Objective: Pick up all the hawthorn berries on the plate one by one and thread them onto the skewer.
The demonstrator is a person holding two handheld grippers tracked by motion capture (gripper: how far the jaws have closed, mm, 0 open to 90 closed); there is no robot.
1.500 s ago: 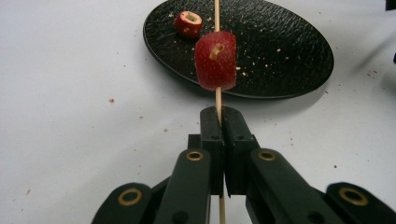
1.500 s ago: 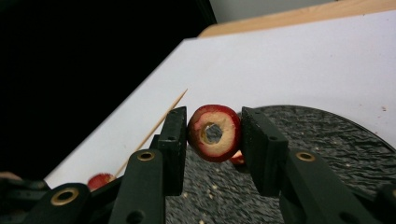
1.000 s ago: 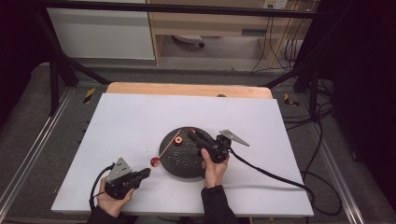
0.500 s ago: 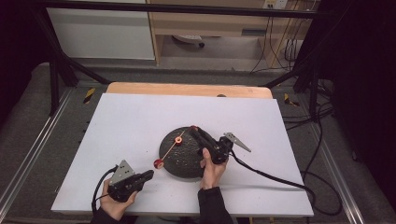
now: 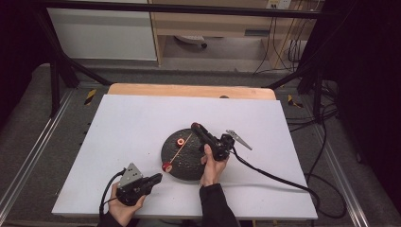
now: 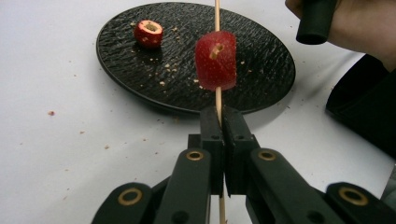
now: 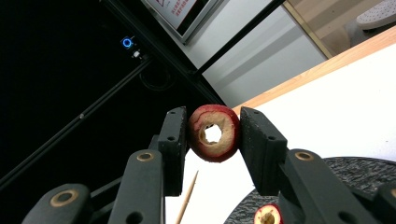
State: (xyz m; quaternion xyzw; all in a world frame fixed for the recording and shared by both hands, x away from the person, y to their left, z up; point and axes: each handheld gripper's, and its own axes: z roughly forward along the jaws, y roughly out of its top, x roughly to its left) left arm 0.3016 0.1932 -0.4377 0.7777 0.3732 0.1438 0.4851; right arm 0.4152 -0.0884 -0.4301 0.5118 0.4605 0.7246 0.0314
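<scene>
Two tongs in play here. Left tongs (image 6: pixel 219 122) sit low centre in the left gripper view, jaws pinched tight on a thin skewer (image 6: pixel 217 14) that runs straight up the frame. One red slice (image 6: pixel 215 60) is threaded on it, hanging just above the near edge of the black plate (image 6: pixel 261 70). Another slice (image 6: pixel 148 33) lies on the plate, upper left. Right tongs (image 7: pixel 214 135) are clamped on a third red ring slice (image 7: pixel 214 133), hole facing the camera, held up off the white surface (image 7: pixel 345 107). In the high view the plate (image 5: pixel 189 163) sits mid-frame, right hand (image 5: pixel 213 168) over its right edge.
</scene>
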